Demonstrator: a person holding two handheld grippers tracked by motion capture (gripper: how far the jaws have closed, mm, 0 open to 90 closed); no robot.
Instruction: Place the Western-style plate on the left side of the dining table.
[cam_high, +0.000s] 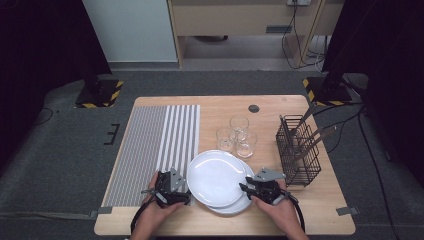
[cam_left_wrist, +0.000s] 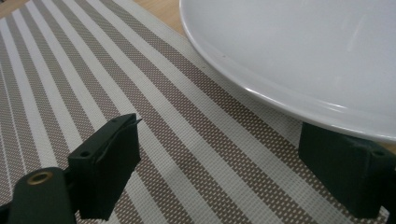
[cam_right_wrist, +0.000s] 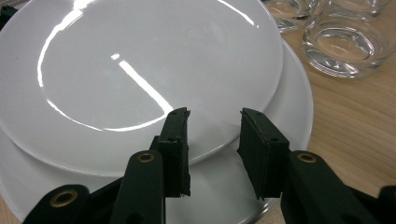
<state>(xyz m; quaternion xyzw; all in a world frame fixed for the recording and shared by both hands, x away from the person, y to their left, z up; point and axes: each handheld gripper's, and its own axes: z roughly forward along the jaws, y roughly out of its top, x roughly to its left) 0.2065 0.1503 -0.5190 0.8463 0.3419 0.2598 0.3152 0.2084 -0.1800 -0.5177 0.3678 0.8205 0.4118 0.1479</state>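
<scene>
- The top plate (cam_high: 215, 176) lies on the bottom plate (cam_high: 239, 204), so most of the bottom plate is hidden. Just a white moon-shaped edge peeks out at about 4 o'clock.
- In the left gripper view the top plate is cut off by the picture's edge, and its rim hides the tip of one jaw.
- Both plates are round, white and shiny, with bright light streaks on them. The top one sits a bit off-center, pushed toward 10 o'clock.
- The plates sit at the near middle of the counter (cam_high: 280, 107), close to the person. The top plate's left rim hangs over the striped mat (cam_high: 160, 145).
- The left claw (cam_left_wrist: 224, 154) is released, its jaws wide apart, with the plate's rim above one jaw at 9 o'clock of the plates.
- The right claw (cam_right_wrist: 214, 140) is partly open over the plates at 4 o'clock. I cannot tell if its pads touch them.
- Three clear glasses (cam_high: 237, 136) stand bunched together at 1 o'clock from the plates. They look empty.
- A dark wire basket (cam_high: 299, 152) stands at 3 o'clock. It holds a few long tools, too small to name.
</scene>
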